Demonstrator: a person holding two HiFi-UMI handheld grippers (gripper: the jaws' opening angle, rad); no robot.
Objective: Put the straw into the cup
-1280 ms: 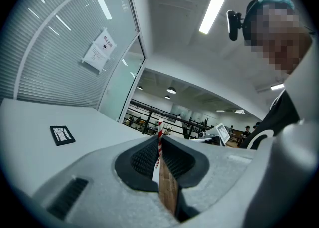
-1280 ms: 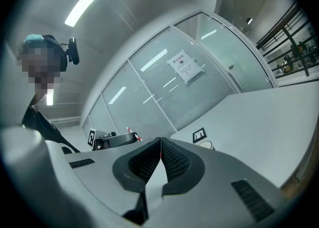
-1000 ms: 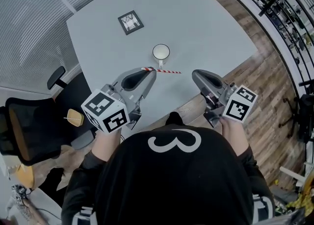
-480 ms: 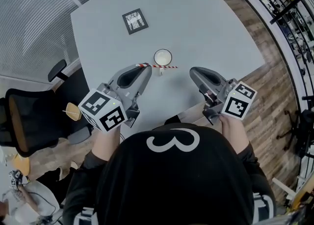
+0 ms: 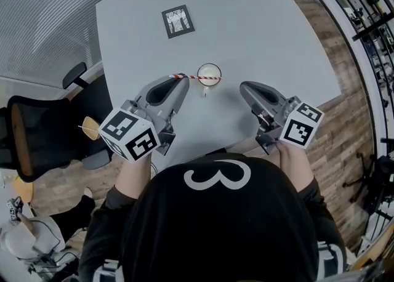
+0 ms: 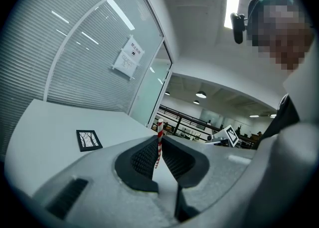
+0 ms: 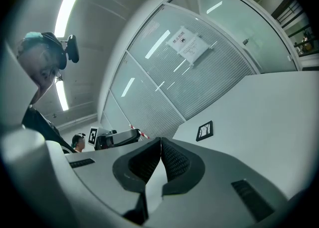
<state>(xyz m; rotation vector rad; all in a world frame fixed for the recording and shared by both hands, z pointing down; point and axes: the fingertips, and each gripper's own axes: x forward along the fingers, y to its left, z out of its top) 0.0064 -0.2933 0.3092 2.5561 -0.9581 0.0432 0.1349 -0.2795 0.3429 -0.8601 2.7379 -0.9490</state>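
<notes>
A white cup [image 5: 209, 74] stands on the grey table [image 5: 265, 22], its small handle toward me. My left gripper [image 5: 183, 79] is shut on a red-and-white striped straw [image 5: 200, 78]. The straw lies level, and its free end reaches across the top of the cup's opening. In the left gripper view the straw [image 6: 159, 131] stands pinched between the black pads [image 6: 145, 157], its tip poking above them. My right gripper [image 5: 244, 87] hovers to the right of the cup, shut with nothing in it. In the right gripper view its jaws [image 7: 160, 142] meet, and the left gripper [image 7: 118, 137] shows beyond with the straw [image 7: 136, 131].
A black-framed marker card [image 5: 178, 21] lies flat on the table beyond the cup. A black office chair [image 5: 37, 139] stands at the left, off the table. Wooden floor [image 5: 351, 90] and shelving run along the right.
Both grippers have moved forward toward the cup. The straw, which was over the table on my side of the cup, now crosses above the cup's opening.
</notes>
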